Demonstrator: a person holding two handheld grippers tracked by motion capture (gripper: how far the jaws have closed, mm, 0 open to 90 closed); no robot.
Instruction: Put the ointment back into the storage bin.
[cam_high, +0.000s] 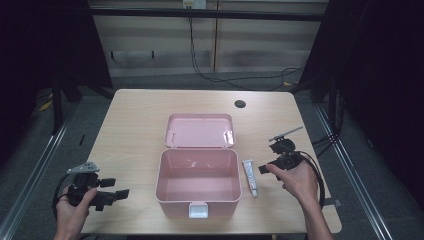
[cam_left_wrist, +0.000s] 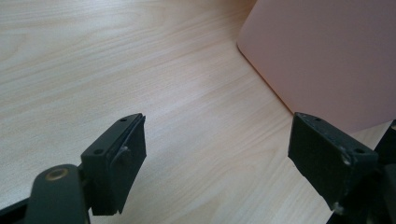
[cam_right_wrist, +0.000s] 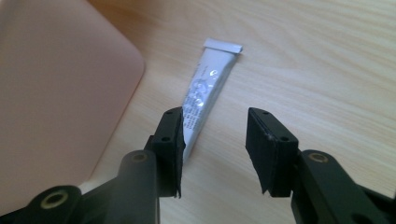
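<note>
The table (cam_high: 140, 110) carries everything, and near the middle of its near edge sits the pink box (cam_high: 197, 182), open and empty, its lid (cam_high: 200, 130) thrown back flat toward the far edge. Just off the box's right wall, toward the table's right edge, lies the small white tube (cam_high: 250, 176), lengthwise from near to far and apart from the box by a narrow strip of wood. I judge the step in hand to be the reach for that tube, with the drop into the box to follow. My right gripper (cam_high: 265, 169) hangs just beside it with jaws parted wide and nothing between them; in the right gripper view the tube (cam_right_wrist: 203, 100) runs away from me, its near end slipping behind my left-hand pad (cam_right_wrist: 175, 140), so it lies off to one side of the gap, not centred in it. The next move calls for shifting across until the tube sits squarely between the pads, lowering to the wood, then closing gently, since a soft tube will give. My left gripper (cam_high: 111, 192) waits near the table's near left corner, jaws also spread wide and empty, pointing at the box wall (cam_left_wrist: 327, 56). The tube's cap end is hidden behind my pad, its print is too small to read, and the box front below the latch is cut from sight.
</note>
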